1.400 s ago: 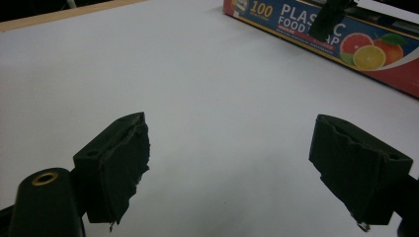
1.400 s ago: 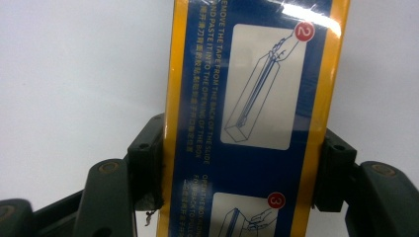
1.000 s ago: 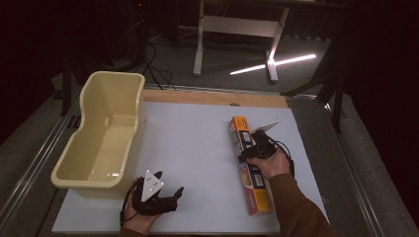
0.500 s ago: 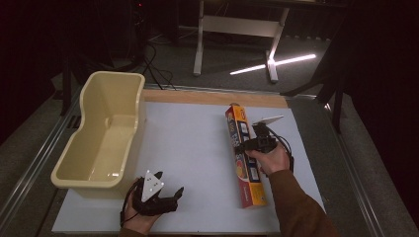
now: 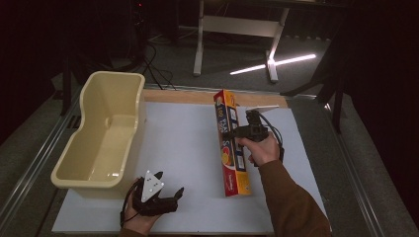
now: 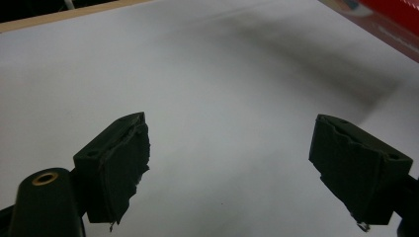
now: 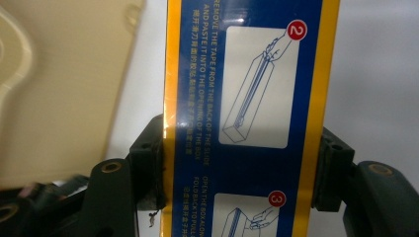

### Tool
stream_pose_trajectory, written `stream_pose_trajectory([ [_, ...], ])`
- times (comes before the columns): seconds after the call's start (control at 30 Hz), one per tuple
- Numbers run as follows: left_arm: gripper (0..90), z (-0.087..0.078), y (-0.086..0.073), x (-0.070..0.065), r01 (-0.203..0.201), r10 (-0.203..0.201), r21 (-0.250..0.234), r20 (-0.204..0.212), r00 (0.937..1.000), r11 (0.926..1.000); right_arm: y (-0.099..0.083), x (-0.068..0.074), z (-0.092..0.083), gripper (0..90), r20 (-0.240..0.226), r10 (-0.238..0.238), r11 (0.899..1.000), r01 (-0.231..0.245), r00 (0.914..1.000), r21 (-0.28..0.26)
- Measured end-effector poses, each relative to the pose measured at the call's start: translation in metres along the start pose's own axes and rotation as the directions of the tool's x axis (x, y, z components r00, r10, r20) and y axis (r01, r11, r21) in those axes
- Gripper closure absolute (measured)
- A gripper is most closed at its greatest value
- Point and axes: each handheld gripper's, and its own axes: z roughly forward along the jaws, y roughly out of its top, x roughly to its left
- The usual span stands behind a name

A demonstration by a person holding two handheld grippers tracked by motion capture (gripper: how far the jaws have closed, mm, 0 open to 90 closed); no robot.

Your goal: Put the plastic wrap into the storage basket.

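Right gripper (image 5: pixel 236 133): fingers clamping a long yellow-and-blue box (image 5: pixel 230 143), tilting above the white surface (image 5: pixel 183 143). Left gripper (image 5: pixel 163 197): fingers gaping wide, resting near the cream tub (image 5: pixel 106 133).

Long yellow-blue box (image 5: pixel 231 143), tilted up, far end raised, near end on mat

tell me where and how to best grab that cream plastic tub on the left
Take the cream tub by its rolled rim on the long right wall, which faces the open white tabletop. Come down from above, one of the fingers inside and one outside. The tub sits upright and looks empty, so nothing blocks the inner side. The left gripper, open and idle beside the near corner, is closest.
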Motion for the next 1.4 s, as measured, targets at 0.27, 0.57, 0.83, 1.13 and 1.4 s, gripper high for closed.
stream_pose_trajectory([
  [0.27, 15.5, 0.003, 0.000, -0.002, -0.011, 0.011, 0.004, 0.010, 0.9999, 0.9999, 0.015, 0.020, -0.006, 38.6, -0.060, 0.001, 0.998, -0.004, 0.9982, -0.060],
  [0.57, 15.5, 0.005, -0.001, -0.005, -0.013, 0.013, 0.003, 0.017, 0.9998, 0.9999, 0.024, 0.048, -0.011, 38.7, -0.112, -0.015, 0.986, -0.004, 0.9936, -0.165],
  [0.83, 15.5, 0.004, -0.001, -0.005, -0.012, 0.012, -0.001, 0.018, 0.9998, 0.9999, 0.034, 0.077, -0.008, 38.7, -0.145, -0.056, 0.982, 0.028, 0.9878, -0.185],
  [1.13, 15.5, 0.004, 0.000, -0.008, -0.017, 0.018, -0.005, 0.027, 0.9995, 0.9998, 0.043, 0.099, 0.009, 38.7, -0.189, -0.043, 0.983, 0.007, 0.9810, -0.185],
  [1.4, 15.5, 0.003, 0.000, -0.008, -0.010, 0.010, -0.010, 0.032, 0.9994, 0.9999, 0.048, 0.112, 0.035, 38.7, -0.254, 0.017, 0.989, -0.054, 0.9672, -0.140],
])
